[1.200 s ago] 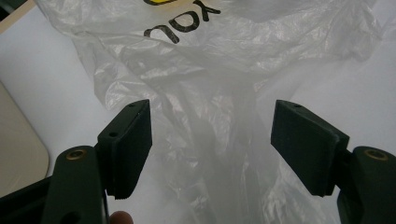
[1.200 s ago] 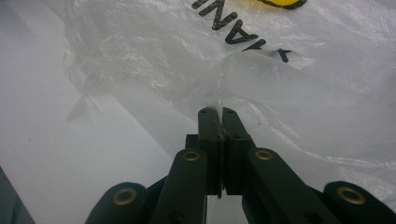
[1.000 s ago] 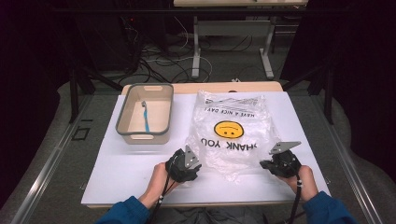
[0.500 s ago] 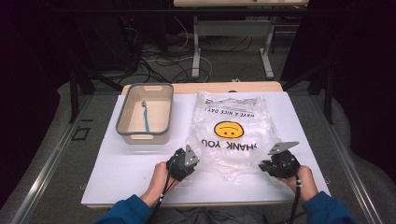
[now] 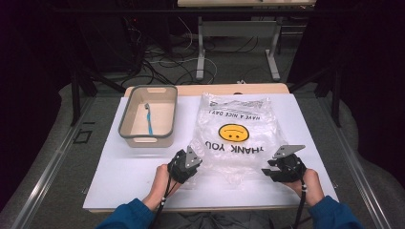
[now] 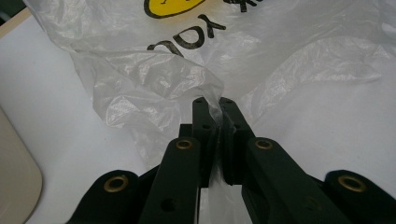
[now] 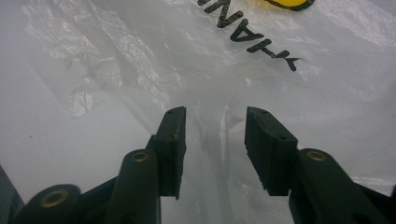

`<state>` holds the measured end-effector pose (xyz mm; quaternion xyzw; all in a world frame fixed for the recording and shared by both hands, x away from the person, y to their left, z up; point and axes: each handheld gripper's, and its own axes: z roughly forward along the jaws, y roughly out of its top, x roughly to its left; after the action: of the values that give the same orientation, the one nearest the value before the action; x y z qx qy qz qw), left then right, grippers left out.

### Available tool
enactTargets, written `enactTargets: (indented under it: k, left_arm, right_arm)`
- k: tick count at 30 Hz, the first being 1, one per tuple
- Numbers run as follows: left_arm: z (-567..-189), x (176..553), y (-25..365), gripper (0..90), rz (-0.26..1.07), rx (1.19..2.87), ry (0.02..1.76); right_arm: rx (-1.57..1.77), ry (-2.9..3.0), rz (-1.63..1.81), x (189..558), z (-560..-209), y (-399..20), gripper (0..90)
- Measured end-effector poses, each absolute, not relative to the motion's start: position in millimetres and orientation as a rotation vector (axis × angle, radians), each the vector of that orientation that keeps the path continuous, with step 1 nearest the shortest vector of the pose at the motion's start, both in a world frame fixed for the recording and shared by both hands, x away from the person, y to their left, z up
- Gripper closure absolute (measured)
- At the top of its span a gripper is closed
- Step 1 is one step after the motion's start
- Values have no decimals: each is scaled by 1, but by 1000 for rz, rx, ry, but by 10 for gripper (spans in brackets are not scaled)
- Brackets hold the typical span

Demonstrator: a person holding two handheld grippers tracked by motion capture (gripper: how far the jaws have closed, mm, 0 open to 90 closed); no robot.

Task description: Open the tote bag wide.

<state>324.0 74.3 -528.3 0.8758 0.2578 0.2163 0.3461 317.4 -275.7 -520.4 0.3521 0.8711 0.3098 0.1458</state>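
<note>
Lying flat | plastic bag (image 5: 236, 138) | clear, crinkled, smiley print, seemingly empty

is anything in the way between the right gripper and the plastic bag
Nothing visible. The right gripper sits at the plastic bag, its jaws just opening with a fold of film between them, not pinched. The left gripper is shut on the bag's other corner.
</note>
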Motion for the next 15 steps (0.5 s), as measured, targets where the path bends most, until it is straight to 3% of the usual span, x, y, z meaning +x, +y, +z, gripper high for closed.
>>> enactTargets:
  k: [8, 15]
  left_arm:
    - [-527, 326, 76, 869, 536, 2285, 665]
    - [-530, 327, 75, 823, 552, 2293, 655]
  right_arm:
    - [979, 2499, 886, 317, -520, -274, 835]
    - [975, 2474, 907, 315, -517, -273, 898]
